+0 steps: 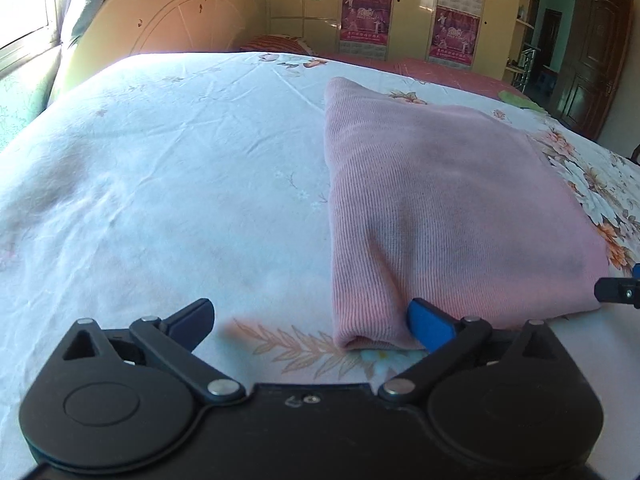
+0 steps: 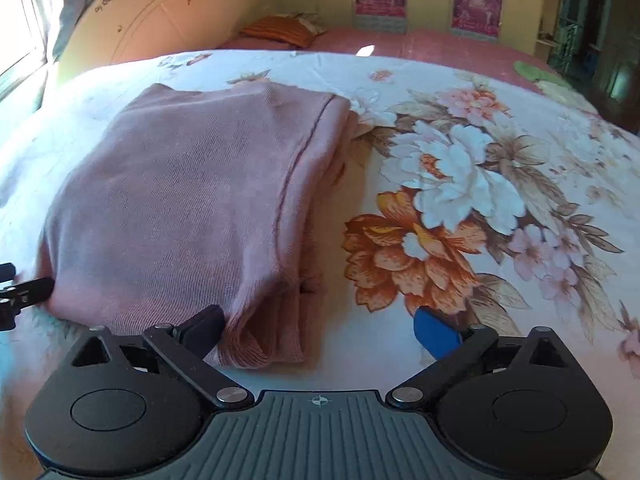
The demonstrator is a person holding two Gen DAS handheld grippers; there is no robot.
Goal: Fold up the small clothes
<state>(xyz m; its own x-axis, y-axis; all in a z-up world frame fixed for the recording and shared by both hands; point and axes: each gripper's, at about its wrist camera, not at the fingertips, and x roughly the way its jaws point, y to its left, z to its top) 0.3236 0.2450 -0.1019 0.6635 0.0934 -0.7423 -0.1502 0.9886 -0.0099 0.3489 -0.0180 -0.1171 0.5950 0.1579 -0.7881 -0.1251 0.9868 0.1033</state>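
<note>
A pink knit garment (image 1: 440, 208) lies folded into a thick rectangle on the floral bedsheet (image 1: 160, 184). My left gripper (image 1: 312, 322) stands open at its near left corner, jaws spread wide, the corner between them without being pressed. In the right wrist view the same garment (image 2: 192, 200) fills the left half, its stacked folded edges facing right. My right gripper (image 2: 320, 330) is open around the near right corner, its dark left finger (image 2: 204, 330) against the cloth's edge. Each gripper's tip shows at the edge of the other's view.
A curved cream headboard (image 1: 168, 12) stands behind the bed at the left, beside a window. Yellow wardrobe doors with purple posters (image 1: 364, 16) line the far wall. An orange pillow (image 2: 280, 30) lies on a red blanket. A dark doorway (image 1: 592, 60) is at the right.
</note>
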